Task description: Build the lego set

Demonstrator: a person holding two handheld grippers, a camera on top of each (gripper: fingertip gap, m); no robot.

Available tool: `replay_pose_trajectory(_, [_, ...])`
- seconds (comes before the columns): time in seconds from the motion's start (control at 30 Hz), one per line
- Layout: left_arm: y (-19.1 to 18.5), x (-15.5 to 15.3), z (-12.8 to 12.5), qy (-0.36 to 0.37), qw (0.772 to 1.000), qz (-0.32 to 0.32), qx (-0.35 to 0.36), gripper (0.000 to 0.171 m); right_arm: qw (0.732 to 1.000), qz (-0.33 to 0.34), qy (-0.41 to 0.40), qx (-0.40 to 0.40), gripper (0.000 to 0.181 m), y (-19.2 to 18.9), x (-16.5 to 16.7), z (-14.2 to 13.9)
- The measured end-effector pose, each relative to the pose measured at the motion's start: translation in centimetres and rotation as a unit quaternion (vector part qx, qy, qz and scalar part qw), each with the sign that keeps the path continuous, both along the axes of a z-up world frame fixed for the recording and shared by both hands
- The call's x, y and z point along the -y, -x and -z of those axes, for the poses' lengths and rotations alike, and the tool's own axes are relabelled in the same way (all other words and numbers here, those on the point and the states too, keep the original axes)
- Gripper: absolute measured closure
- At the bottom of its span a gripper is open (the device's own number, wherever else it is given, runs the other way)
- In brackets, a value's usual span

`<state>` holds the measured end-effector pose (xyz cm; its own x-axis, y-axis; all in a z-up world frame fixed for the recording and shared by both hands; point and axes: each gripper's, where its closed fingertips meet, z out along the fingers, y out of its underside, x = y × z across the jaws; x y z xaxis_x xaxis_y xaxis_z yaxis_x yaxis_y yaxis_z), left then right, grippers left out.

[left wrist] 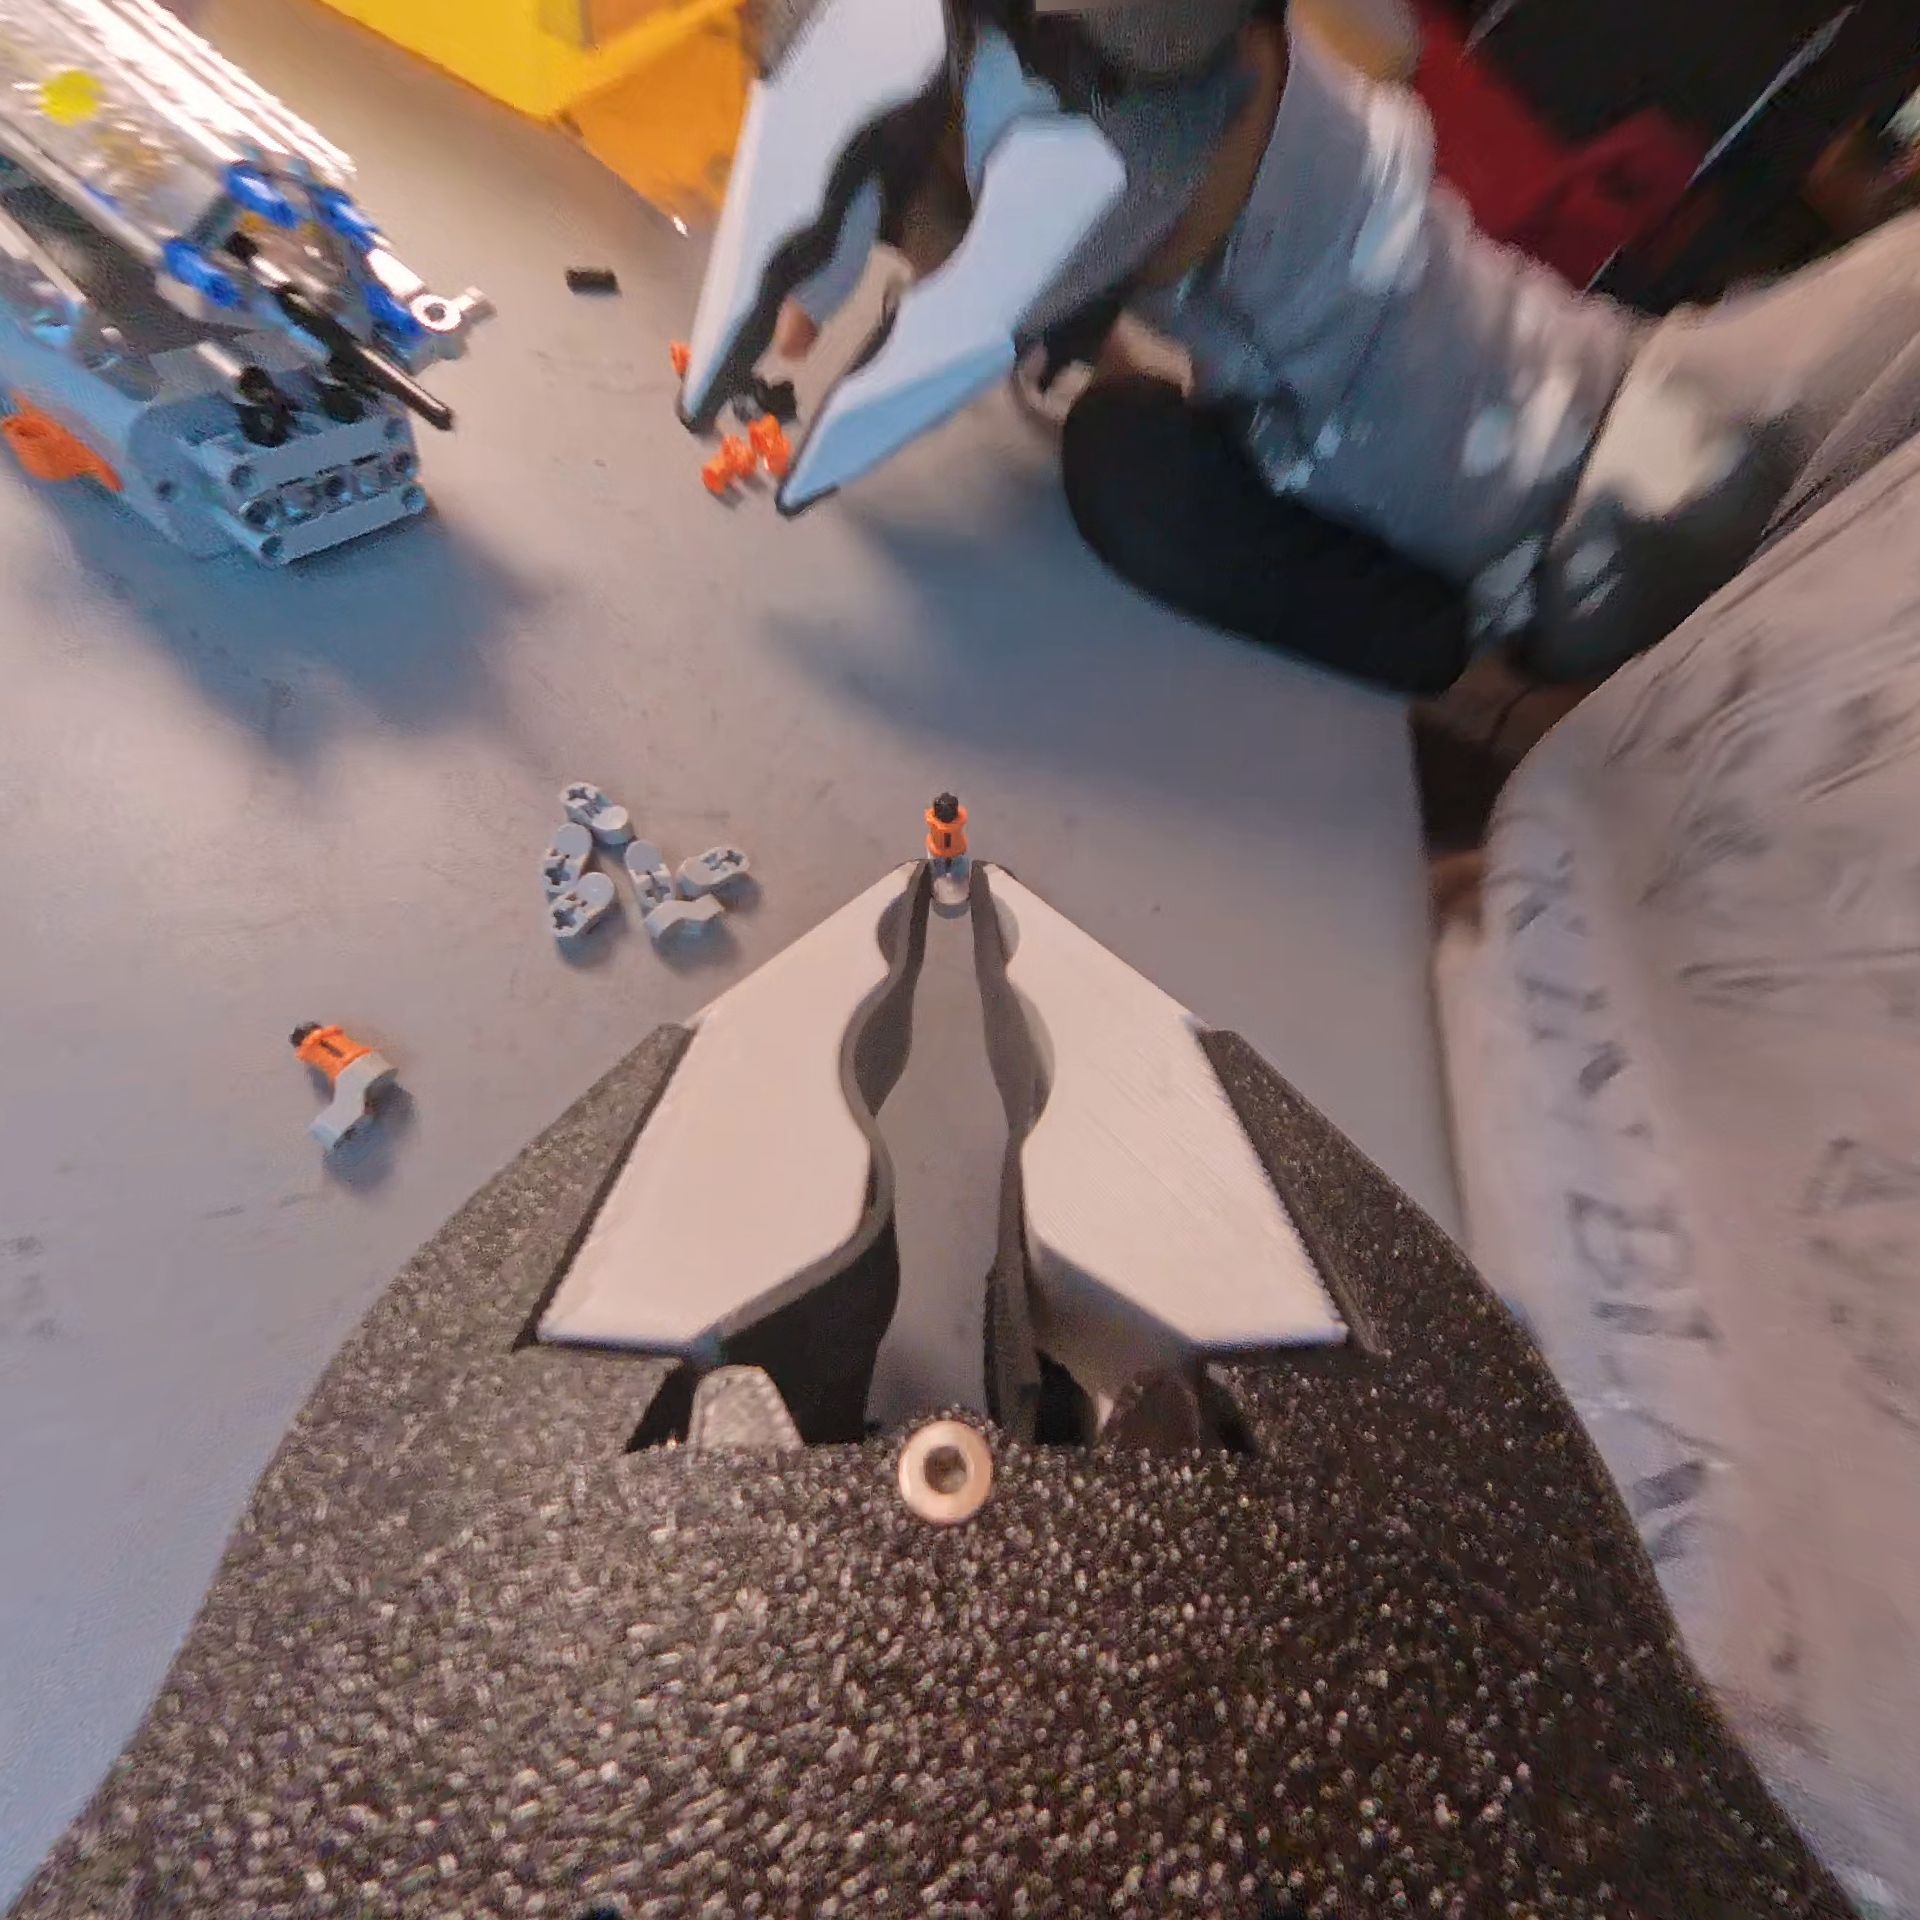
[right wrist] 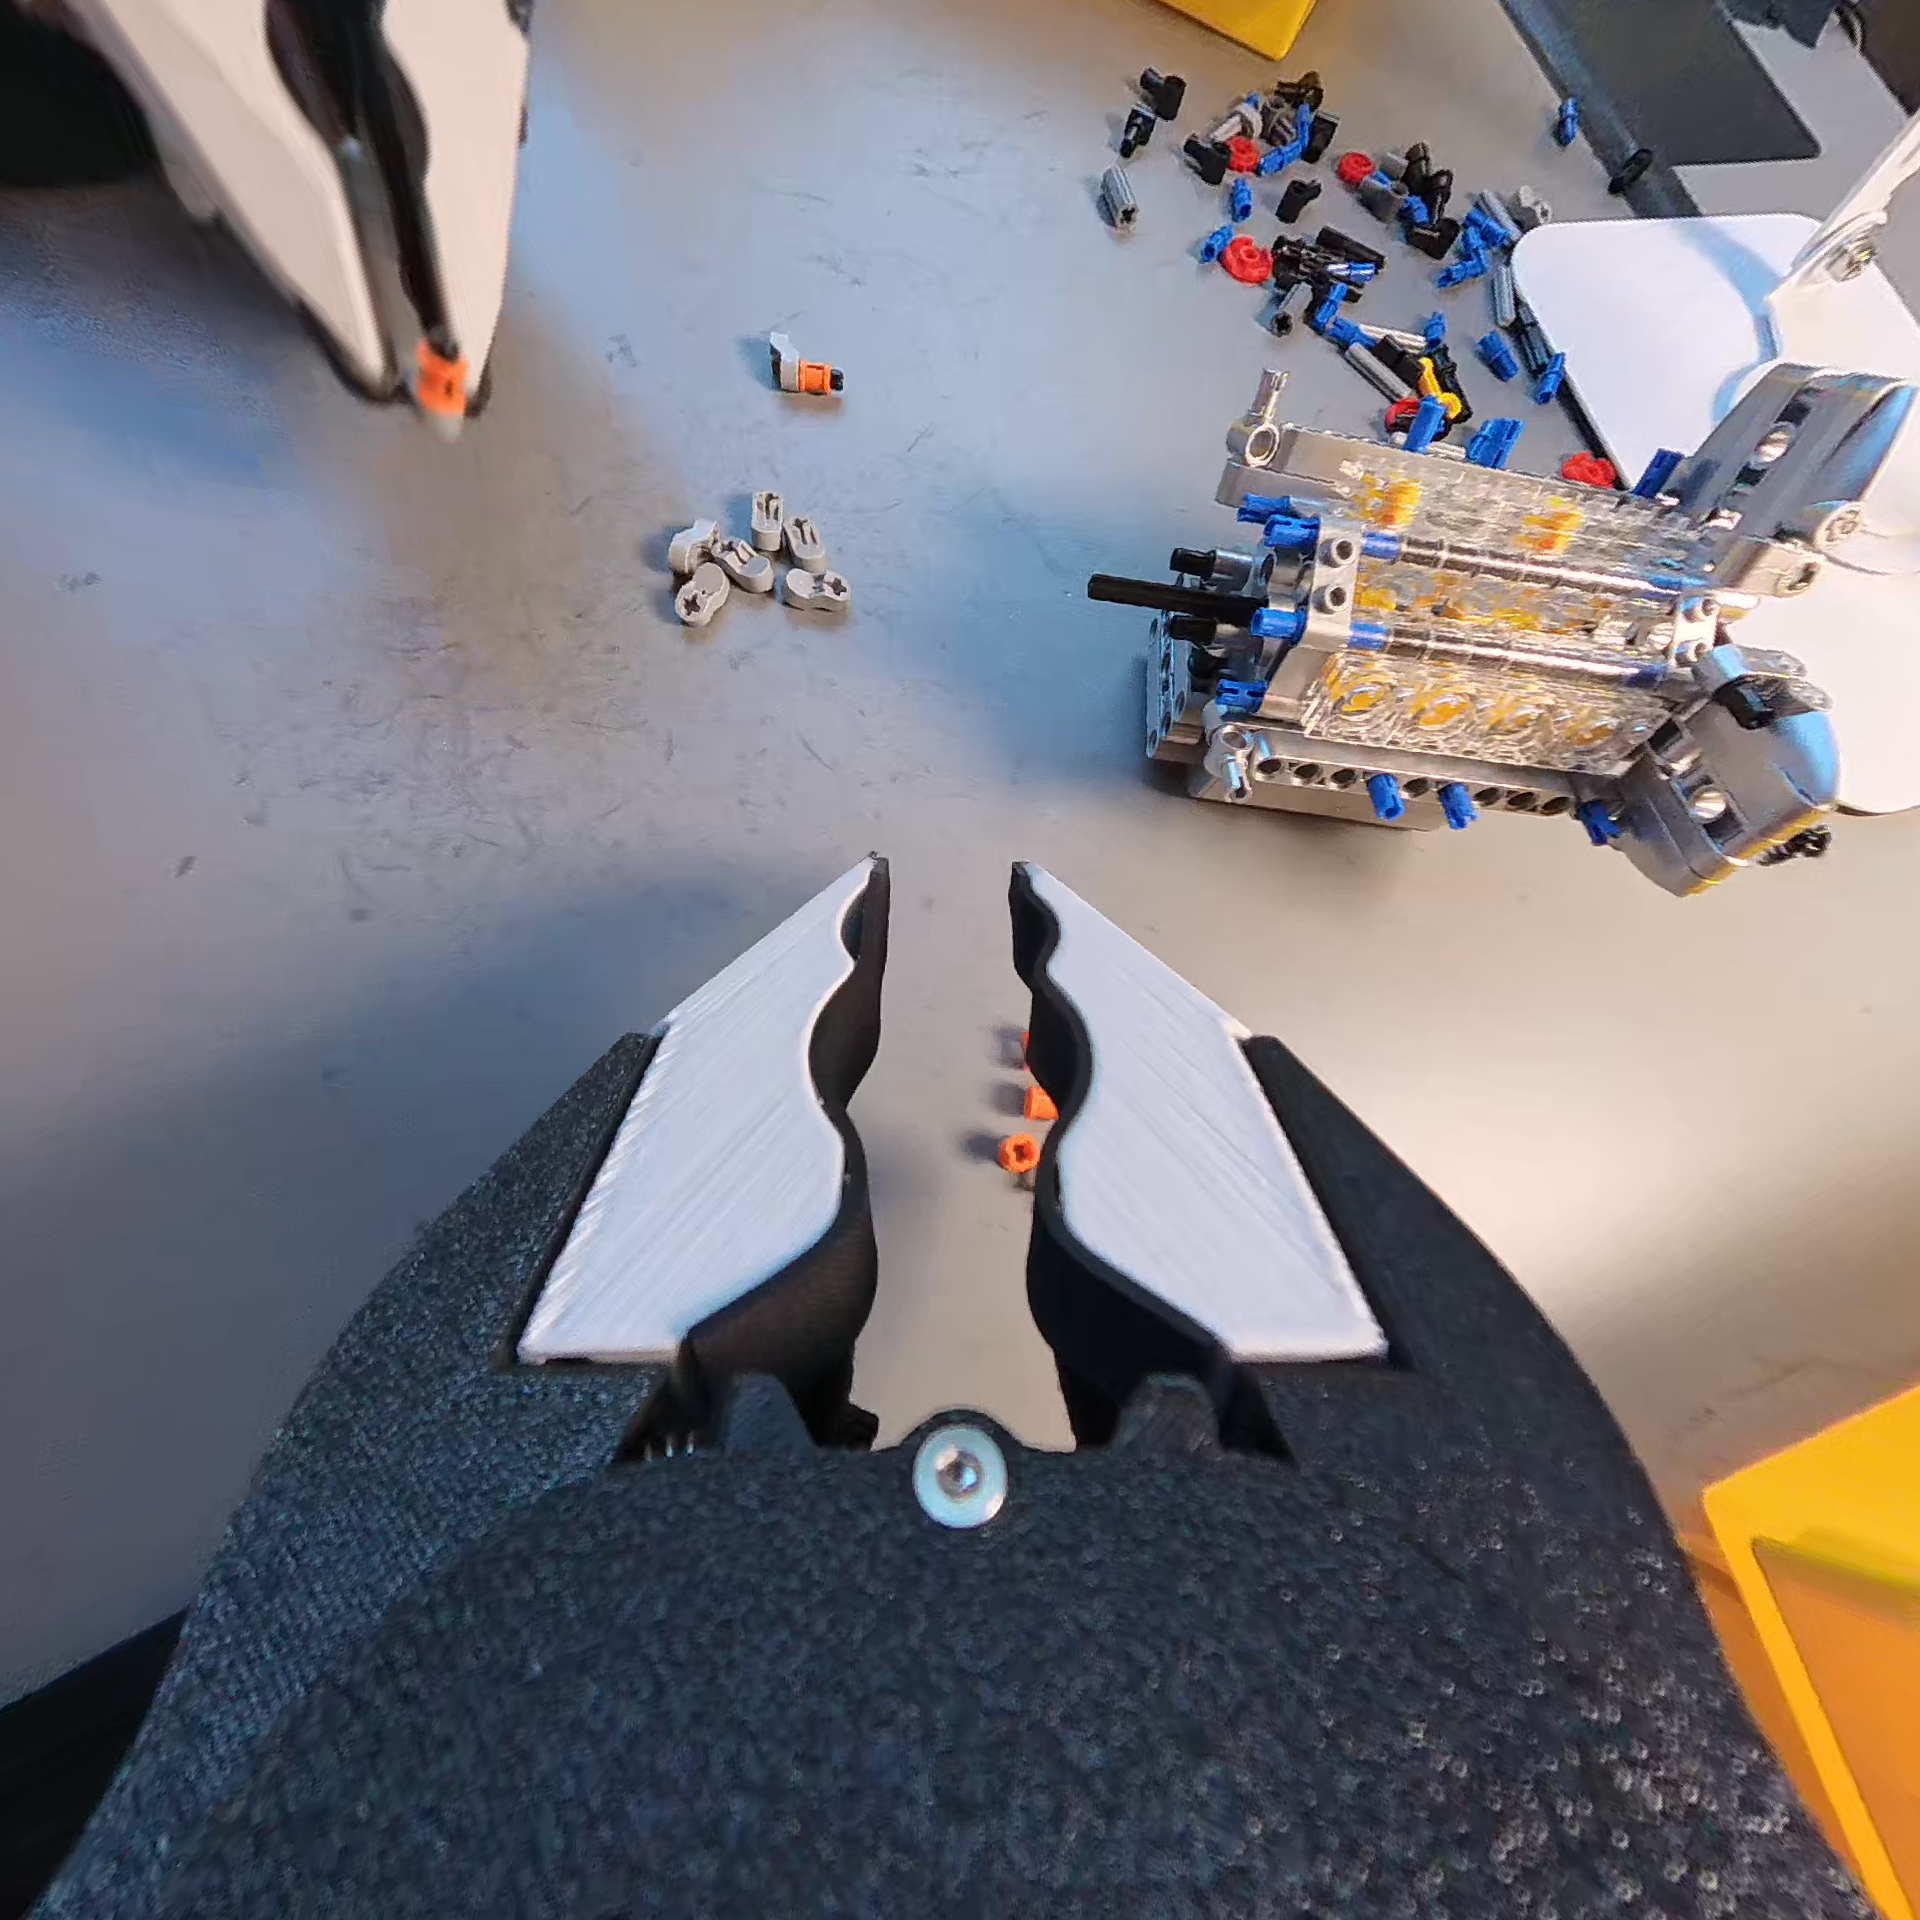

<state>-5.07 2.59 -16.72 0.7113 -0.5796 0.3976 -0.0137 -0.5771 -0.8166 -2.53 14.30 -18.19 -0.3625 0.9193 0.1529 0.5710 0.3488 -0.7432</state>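
Observation:
My left gripper (left wrist: 948,878) is shut on a small grey connector with an orange bush and black pin (left wrist: 945,836), held above the grey table; it also shows in the right wrist view (right wrist: 442,379). My right gripper (right wrist: 948,868) is open and empty, hovering over several loose orange bushes (right wrist: 1023,1127); in the left wrist view it (left wrist: 743,457) hangs blurred above those orange bushes (left wrist: 748,452). A pile of grey connectors (left wrist: 639,873) (right wrist: 753,561) lies between the grippers. A second grey-and-orange assembly (left wrist: 343,1070) (right wrist: 805,369) lies on the table.
A grey, clear and blue brick-built model (right wrist: 1475,644) (left wrist: 208,343) stands on the table (right wrist: 416,727). Loose black, blue and red pins (right wrist: 1340,218) lie behind it, by a white stand base (right wrist: 1652,312). Yellow bins (left wrist: 582,62) (right wrist: 1829,1621) sit at the edges. A person's sleeve (left wrist: 1403,343) is at right. There is about 12 centimeters between the tips of the two grippers.

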Motion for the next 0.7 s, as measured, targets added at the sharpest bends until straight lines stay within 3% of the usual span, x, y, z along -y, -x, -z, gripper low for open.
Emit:
replay_pose_trajectory(0.07, [1.7, -0.4, -1.6, 0.007, 0.996, -0.034, 0.086, 0.166, 1.000, 0.002, 0.003, -0.005, 0.159, 0.1, 0.0, -0.2])
replay_pose_trajectory(0.13, [4.1, -1.1, -2.1, -0.002, 0.991, -0.084, 0.103, 0.166, 1.000, 0.006, 0.002, -0.010, 0.159, 0.2, -0.2, -0.3])
replay_pose_trajectory(0.2, [7.1, -1.6, -1.2, -0.011, 0.988, -0.148, 0.043, 0.166, 1.000, 0.010, -0.001, -0.013, 0.159, 0.2, -0.4, -0.4])
replay_pose_trajectory(0.27, [10.0, -1.9, 0.6, -0.010, 0.978, -0.194, -0.070, 0.166, 1.000, 0.011, -0.003, -0.012, 0.159, 0.3, -0.4, -0.3])
replay_pose_trajectory(0.37, [12.5, -1.9, 2.7, -0.001, 0.955, -0.221, -0.198, 0.165, 1.000, 0.011, -0.011, -0.010, 0.159, 0.3, -0.4, -0.1])
replay_pose_trajectory(0.7, [11.9, -2.2, 4.0, 0.007, 0.945, -0.203, -0.257, 0.165, 0.999, 0.023, -0.035, -0.008, 0.159, 0.0, -1.2, -0.1])
